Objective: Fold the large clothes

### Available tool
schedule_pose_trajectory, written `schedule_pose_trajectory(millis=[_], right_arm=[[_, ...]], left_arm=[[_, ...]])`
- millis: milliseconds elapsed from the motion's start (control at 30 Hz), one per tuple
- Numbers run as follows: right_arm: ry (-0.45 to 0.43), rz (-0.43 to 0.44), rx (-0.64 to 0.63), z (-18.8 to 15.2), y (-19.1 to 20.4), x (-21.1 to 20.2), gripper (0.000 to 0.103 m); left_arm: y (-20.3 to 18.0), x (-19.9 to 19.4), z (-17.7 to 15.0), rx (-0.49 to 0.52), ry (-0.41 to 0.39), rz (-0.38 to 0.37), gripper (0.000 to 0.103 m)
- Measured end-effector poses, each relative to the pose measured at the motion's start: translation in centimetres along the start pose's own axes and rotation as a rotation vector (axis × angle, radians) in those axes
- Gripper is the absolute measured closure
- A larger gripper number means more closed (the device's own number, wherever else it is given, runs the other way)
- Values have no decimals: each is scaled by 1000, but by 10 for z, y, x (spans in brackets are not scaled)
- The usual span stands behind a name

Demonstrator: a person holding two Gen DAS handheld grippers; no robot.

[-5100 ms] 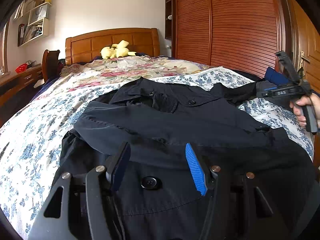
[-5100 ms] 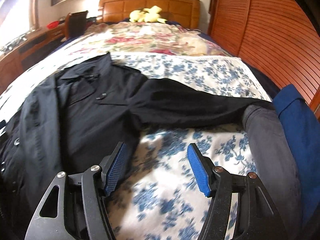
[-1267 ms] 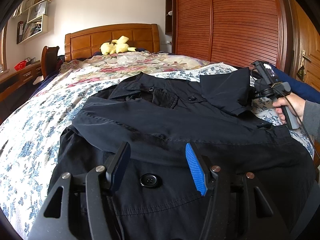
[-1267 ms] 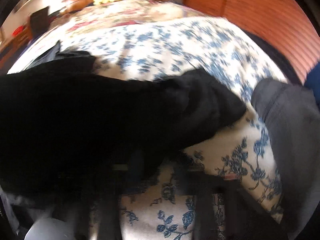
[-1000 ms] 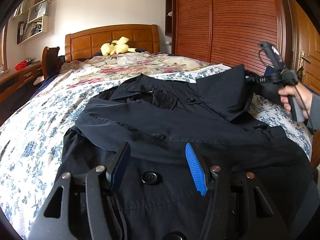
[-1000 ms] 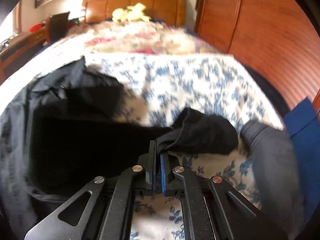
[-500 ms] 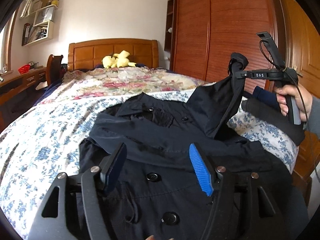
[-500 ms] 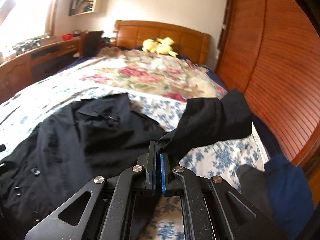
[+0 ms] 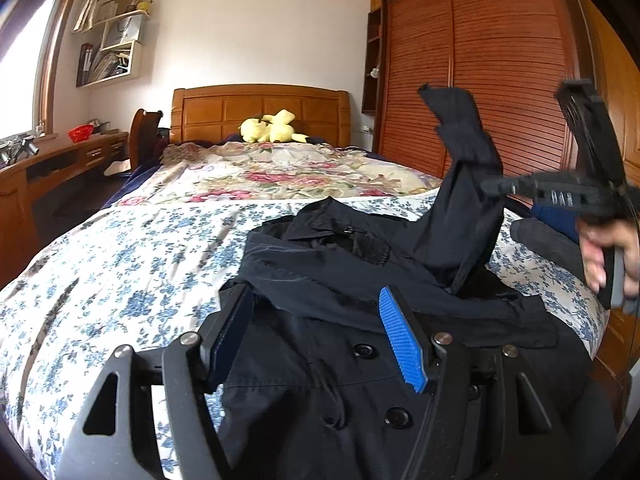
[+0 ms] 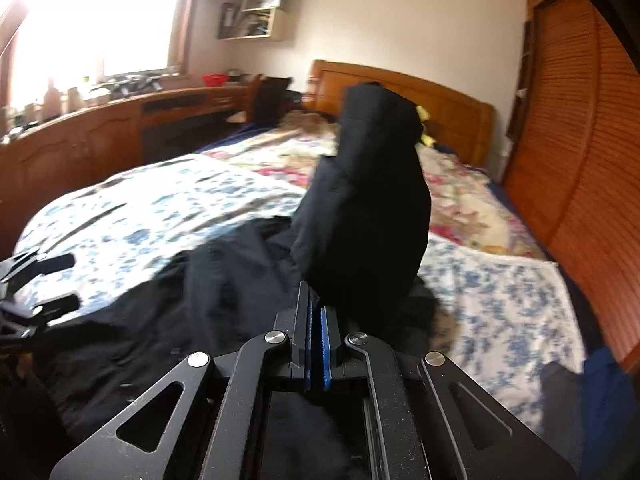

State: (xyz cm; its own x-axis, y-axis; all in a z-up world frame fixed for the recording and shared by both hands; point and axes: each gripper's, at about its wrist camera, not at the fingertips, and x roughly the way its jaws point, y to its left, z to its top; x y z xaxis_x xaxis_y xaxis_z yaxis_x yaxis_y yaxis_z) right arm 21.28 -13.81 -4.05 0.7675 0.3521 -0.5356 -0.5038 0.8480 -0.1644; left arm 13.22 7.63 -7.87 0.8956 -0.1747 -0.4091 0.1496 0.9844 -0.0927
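The black coat (image 9: 332,280) lies spread on the floral bed (image 9: 120,264); its sleeve (image 9: 464,184) is raised, pinched in the closed right gripper (image 10: 315,320). Only the left view shows the holding hand (image 9: 608,256), blurred. The left gripper (image 9: 316,336) hovers open and empty.

Yellow plush toy (image 9: 274,127) by wooden headboard (image 9: 260,110). Bed (image 9: 120,248) has blue flower sheet. Brown wardrobe (image 9: 500,80) on right. Wall shelf (image 9: 110,60) holds papers. Red bowl (image 9: 80,134) on bench (image 9: 60,160).
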Motion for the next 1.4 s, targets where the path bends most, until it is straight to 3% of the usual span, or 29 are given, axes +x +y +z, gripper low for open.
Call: schedule_pose_trajectory(millis=[233,567,867,1167,1267,1400], right_arm=[[70,135,27,-39,52,25,102],[171,230,34,-89,99,40,102],[237,209,-29,-107,123,29,98],[278,171,-54,-123,122,17,94],[297,156,-80,-130,122,16,87],[323,143,-83,-139,118,16,49]], left_arm=[[17,-5,-1,-13,-8,36,38],[29,-4,-6,-28,7,56,38],[22,4,-11,-12,34,49,38],[16,8,-19,3,64,45,38],[13,8,-23,10,75,42,38],[8,6,-30,26,92,43,38]])
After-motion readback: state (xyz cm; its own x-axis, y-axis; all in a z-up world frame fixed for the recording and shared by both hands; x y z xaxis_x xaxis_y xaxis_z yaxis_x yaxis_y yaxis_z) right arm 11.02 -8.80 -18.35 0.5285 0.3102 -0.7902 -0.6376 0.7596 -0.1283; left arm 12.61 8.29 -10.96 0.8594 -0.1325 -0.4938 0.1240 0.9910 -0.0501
